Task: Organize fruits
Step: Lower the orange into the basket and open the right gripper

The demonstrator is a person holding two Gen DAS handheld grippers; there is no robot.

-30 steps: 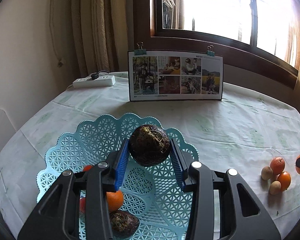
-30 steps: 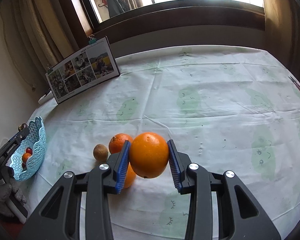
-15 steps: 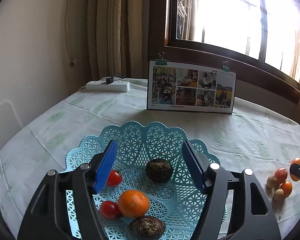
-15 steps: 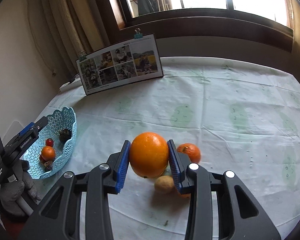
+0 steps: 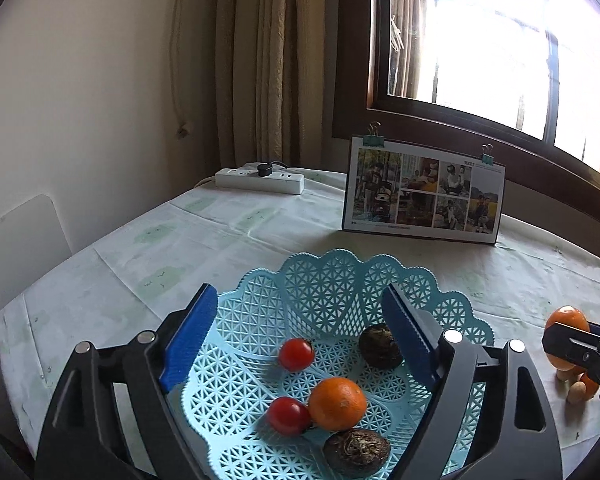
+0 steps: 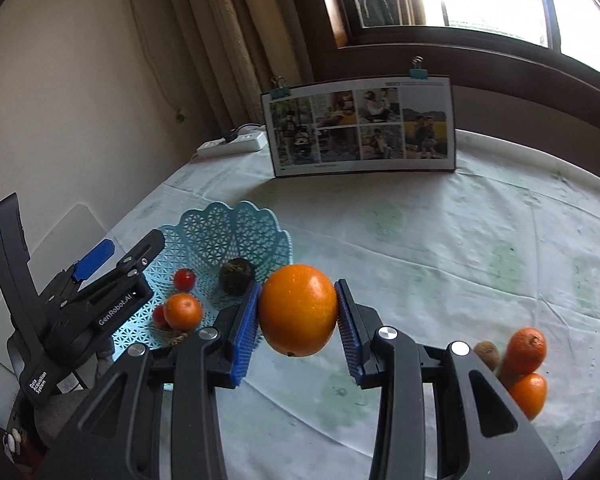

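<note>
Right fingers: we see the right gripper (image 6: 297,326) clamped on a large orange (image 6: 298,309), blue pads pressing both flanks, the fruit held off the cloth.
Left fingers: the left gripper (image 5: 300,336) stands wide, nothing between the pads, poised above the basket's near side.
Carried fruit, position: in the right wrist view the orange sits just to the right of the basket (image 6: 236,224) rim, not yet over the bowl as far as we can judge.
Basket contents: we count five pieces in the blue lattice basket (image 5: 324,276): two cherry tomatoes (image 5: 296,354), one small orange (image 5: 337,403), two dark rough-skinned fruits (image 5: 379,346); what kind they are, we cannot tell.
Still on the table: by the right gripper's outer side, two small oranges (image 6: 526,350) touching, and a brown kiwi-like fruit (image 6: 486,354) just beside them. The left wrist view hints at a further pale one; too small for us to be sure.
Progress: we judge the sort past its midpoint, five in, one in transit, at least three to fetch.
Surroundings: tablecloth (image 6: 440,240), a clipped photo board (image 6: 362,126) standing at the back, a power strip (image 5: 259,179) near the curtain.
</note>
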